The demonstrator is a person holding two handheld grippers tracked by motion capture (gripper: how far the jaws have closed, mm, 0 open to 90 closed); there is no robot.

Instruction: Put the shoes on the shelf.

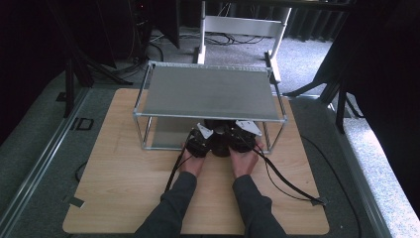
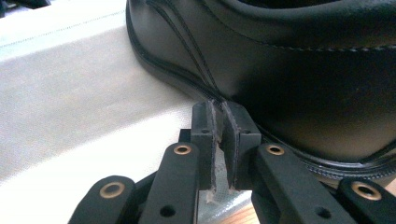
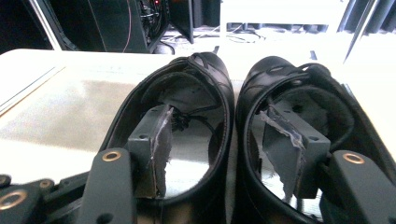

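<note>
— Right gripper view: right gripper (image 3: 224, 154) spread wide, one jaw inside each black leather shoe, left shoe (image 3: 180, 140) and right shoe (image 3: 299, 135), pinching adjoining inner walls. Stiff, smooth, probably slippery.

— Left gripper (image 2: 219, 144) clenched on nothing, beside a sole. Pair low on the rack (image 1: 208, 91), mid-frame on the worktop (image 1: 124, 188).

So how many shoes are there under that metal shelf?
2. In the right gripper view, the left shoe and the right shoe sit side by side, one jaw of the right gripper inside each. They sit on the lower level under the shelf. Nothing suggests more, though the shelf hides part.
</note>
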